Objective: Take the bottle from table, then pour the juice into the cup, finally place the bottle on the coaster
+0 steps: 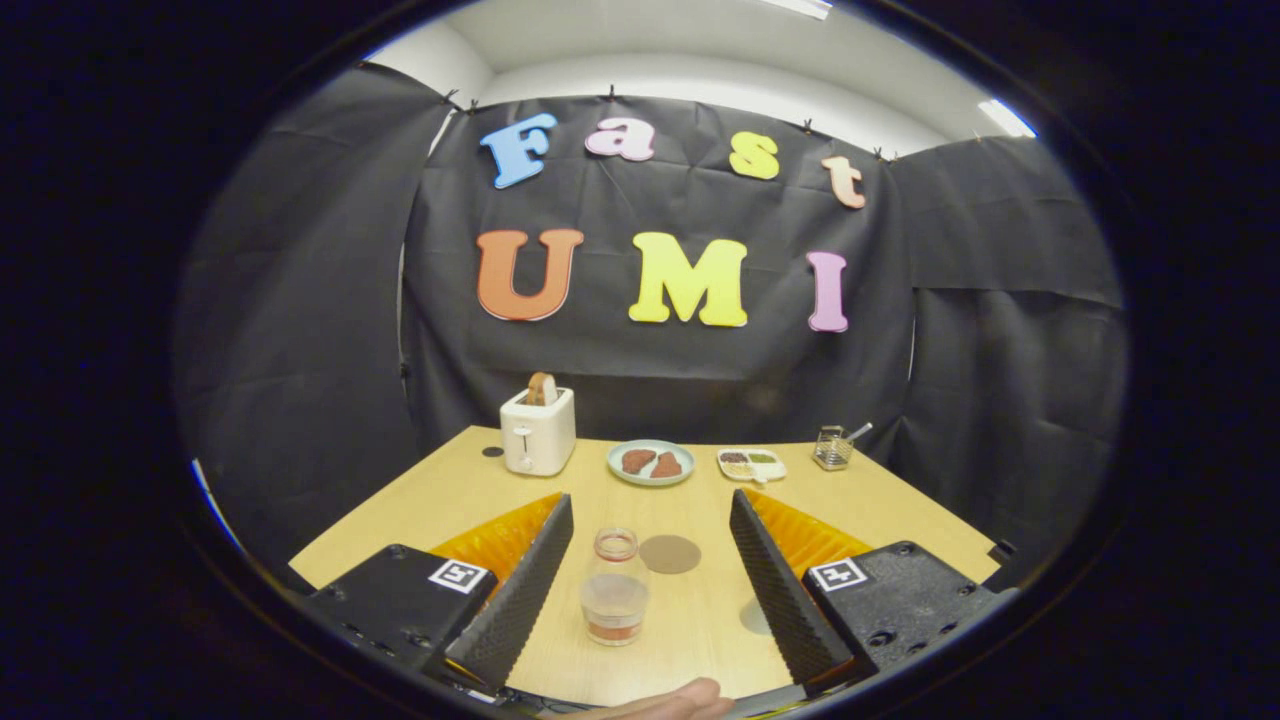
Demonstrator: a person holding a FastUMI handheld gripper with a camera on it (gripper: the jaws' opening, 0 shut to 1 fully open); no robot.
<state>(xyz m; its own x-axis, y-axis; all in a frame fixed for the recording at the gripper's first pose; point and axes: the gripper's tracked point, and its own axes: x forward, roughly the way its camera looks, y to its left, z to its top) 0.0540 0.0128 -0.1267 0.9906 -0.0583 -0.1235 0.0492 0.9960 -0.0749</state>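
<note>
Two fingers of the gripper (651, 575) reach forward over a light wooden table (900, 515), spread wide apart and gripping nothing; each stands clear of the objects between them.

Bottle: a small clear bottle (614, 590) stands upright on the table between the fingers, nearer the left finger, at about 12 o'clock from the gripper's base. It has an open, reddish-rimmed neck and a little dark liquid at its bottom. Neither finger touches it.

Coaster: a round brown coaster (669, 553) lies flat on the table just at 1 o'clock from the bottle, close beside it but apart, also between the fingers.

Far side of the table, beyond the fingertips: a white toaster (538, 431) at 11 o'clock, with a slice of bread (541, 388) standing up out of its slot; a pale round plate (620, 468) at 12 o'clock bearing two brown pieces of food (651, 462); a small divided tray (751, 464) just at its 3 o'clock side; and a wire basket (832, 448) at 1 o'clock with a utensil handle sticking out of it. A small dark disc (492, 452) lies on the table at 9 o'clock from the toaster.

Near edge: part of a person's hand (670, 702) shows beneath the gripper at 6 o'clock.
</note>
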